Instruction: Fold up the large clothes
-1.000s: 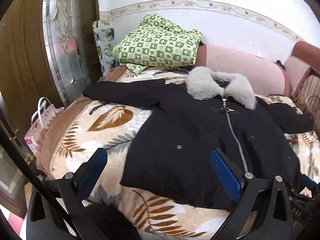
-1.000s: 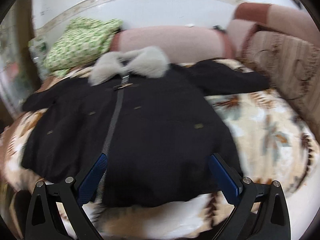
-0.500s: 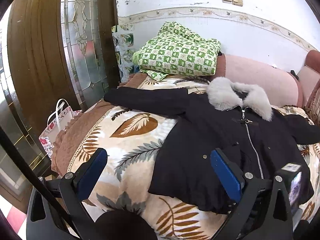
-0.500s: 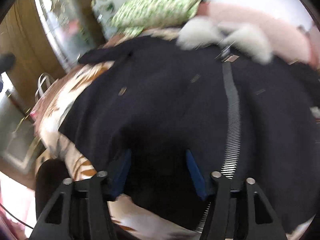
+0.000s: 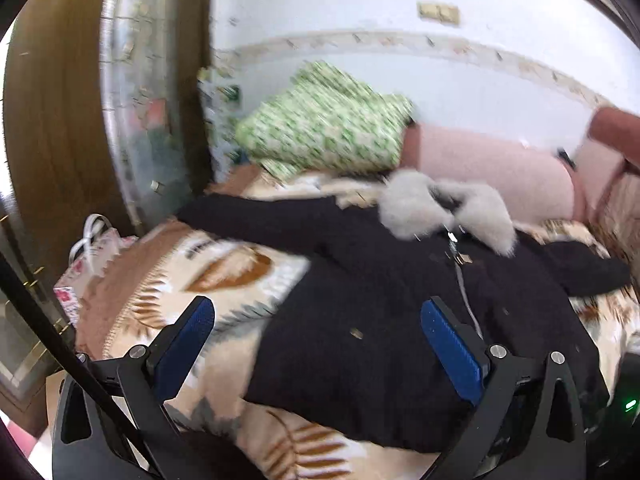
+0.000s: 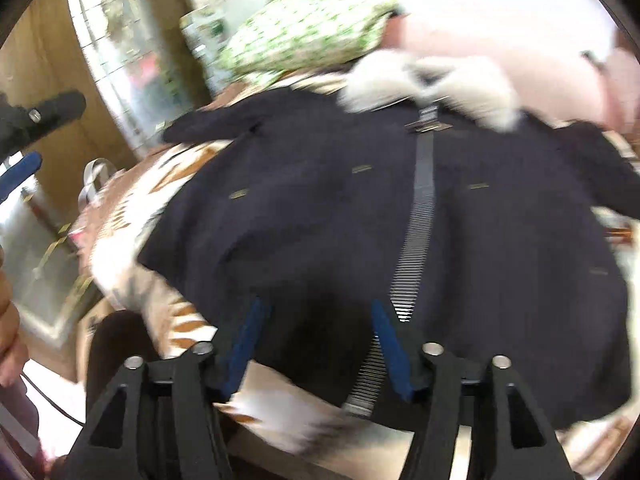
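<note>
Clearly the folding has hardly begun: the large black zip-front coat with the pale grey fur collar point(image 5: 400, 300) lies spread flat, front up, on the bed with its cream and brown leaf-print blanket point(image 5: 168, 280), its left sleeve stretched out toward the wooden and frosted-glass door point(image 5: 132, 120), its right sleeve reaching toward the pink padded headboard point(image 5: 500, 168), collar at the far end and hem at the near edge. No sleeve is turned in and no fold shows in the body, so by my reading every fold is left to make. The left gripper point(image 5: 316, 352) hovers over the near left part of the coat with its jaws wide apart and nothing between them. The right gripper point(image 6: 316, 344) sits low at the near hem beside the silver zipper point(image 6: 420, 216); its jaws have just been opening a little after narrowing, dark cloth lies between them, but the blur hides whether the blue pads point(image 6: 384, 332) press on it. The left wrist view alone shows the white wall with its patterned border, the whole far right sleeve and the green-and-white checked bundle point(image 5: 324, 128) sharply enough to read. The right wrist view alone shows the hem at close range, and at its left edge the left gripper from outside, with a sleeve in brown point(image 6: 8, 320).
</note>
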`<state>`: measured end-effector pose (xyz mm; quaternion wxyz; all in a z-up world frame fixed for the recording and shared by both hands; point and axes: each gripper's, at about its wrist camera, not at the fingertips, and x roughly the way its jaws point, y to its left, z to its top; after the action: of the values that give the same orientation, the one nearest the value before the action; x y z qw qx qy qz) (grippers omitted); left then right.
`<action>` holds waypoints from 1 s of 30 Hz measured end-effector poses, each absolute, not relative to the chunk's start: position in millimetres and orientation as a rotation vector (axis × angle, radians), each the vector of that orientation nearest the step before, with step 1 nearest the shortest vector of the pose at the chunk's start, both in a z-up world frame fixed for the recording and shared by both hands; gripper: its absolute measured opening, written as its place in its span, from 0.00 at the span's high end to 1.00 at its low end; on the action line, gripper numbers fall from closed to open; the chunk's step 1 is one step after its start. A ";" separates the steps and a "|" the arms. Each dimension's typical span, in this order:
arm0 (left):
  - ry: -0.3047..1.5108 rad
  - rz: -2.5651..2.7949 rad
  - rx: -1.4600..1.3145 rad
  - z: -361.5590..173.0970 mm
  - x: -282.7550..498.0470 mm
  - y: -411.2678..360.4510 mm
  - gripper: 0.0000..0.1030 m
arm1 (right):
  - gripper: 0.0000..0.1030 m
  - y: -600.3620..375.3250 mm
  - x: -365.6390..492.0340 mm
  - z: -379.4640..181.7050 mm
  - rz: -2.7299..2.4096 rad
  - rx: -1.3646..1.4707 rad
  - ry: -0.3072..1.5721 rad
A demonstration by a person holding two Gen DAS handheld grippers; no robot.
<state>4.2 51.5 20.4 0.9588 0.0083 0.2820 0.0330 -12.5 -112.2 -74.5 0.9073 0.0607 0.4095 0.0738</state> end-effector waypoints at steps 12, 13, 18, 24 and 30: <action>0.726 -0.101 0.077 1.2 6.5 -30.4 0.00 | 0.21 -192.7 -39.7 -37.3 -0.142 0.087 0.801; 0.732 -0.110 0.092 -1.5 4.6 -36.2 0.00 | 0.20 -193.0 -40.6 -36.5 -0.156 0.080 0.785; 0.739 -0.107 0.140 -7.9 -1.5 -44.8 0.00 | 0.19 -197.9 -39.2 -37.0 -0.181 0.094 0.762; 0.779 -0.120 0.142 -15.7 -0.1 -45.0 0.00 | 0.19 -207.7 -34.8 -32.3 -0.220 0.129 0.760; 0.795 -0.153 0.135 -18.9 -4.5 -49.2 0.00 | 0.16 -210.1 -34.3 -24.7 -0.250 0.115 0.742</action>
<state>-4.5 -49.2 -18.8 0.9170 0.0654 0.3864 -0.0745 -34.3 -210.1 -24.7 0.9227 0.0562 0.3615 -0.1216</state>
